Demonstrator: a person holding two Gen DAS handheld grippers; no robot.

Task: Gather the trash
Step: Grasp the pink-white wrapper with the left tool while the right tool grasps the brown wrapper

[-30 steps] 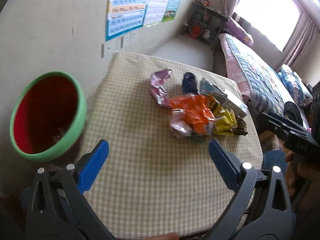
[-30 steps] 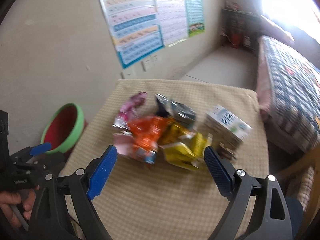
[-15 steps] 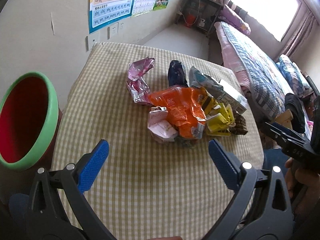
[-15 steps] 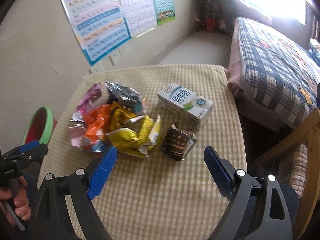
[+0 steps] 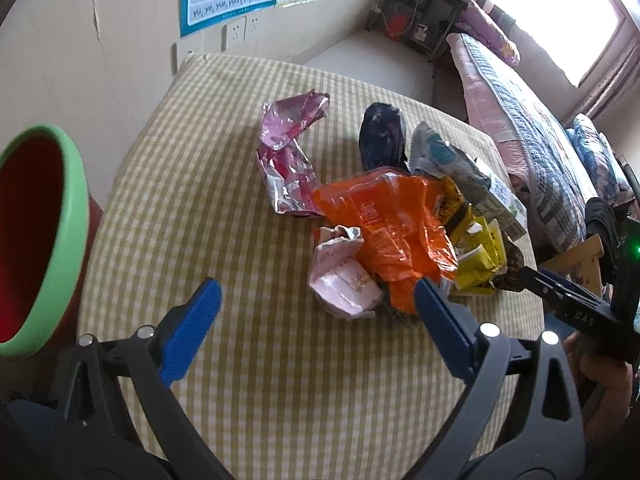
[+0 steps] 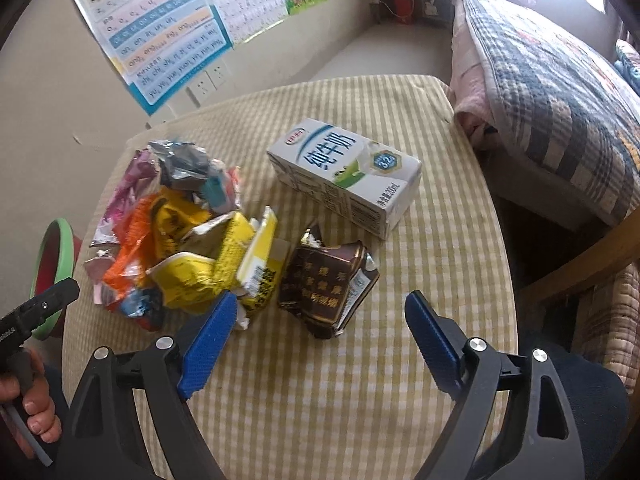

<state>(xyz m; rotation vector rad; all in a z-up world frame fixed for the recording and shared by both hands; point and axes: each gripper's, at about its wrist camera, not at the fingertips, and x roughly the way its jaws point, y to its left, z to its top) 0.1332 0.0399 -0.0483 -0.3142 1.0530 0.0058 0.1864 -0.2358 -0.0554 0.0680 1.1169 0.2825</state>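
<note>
Both claws hang over the checked table [image 5: 248, 380] with nothing between their blue pads, and both sets of jaws are closing: our left gripper [image 5: 316, 322] sits low in its frame just short of the pile, our right gripper [image 6: 316, 330] low in its own, its left pad [image 6: 208, 344] overlapping the yellow wrapper's edge in the picture. Just ahead of the right claw we count one crushed brown carton [image 6: 328, 288], and beyond it, toward the upper middle, one white milk carton [image 6: 344, 170] lying flat, apart from the heap. In the heap itself we count one crumpled pink-white paper [image 5: 344, 280] nearest the left claw, one orange wrapper [image 5: 392, 228] overlapping it, one yellow wrapper [image 6: 216, 268], one pink foil wrapper [image 5: 288, 160], one dark blue wrapper [image 5: 382, 136] and one silver wrapper [image 5: 440, 156] at the far side. One red bin with a green rim [image 5: 76, 232] stands off the table's left edge. Posters [image 6: 160, 28] hang on the wall at upper left; a bed [image 6: 552, 92] fills the upper right.
</note>
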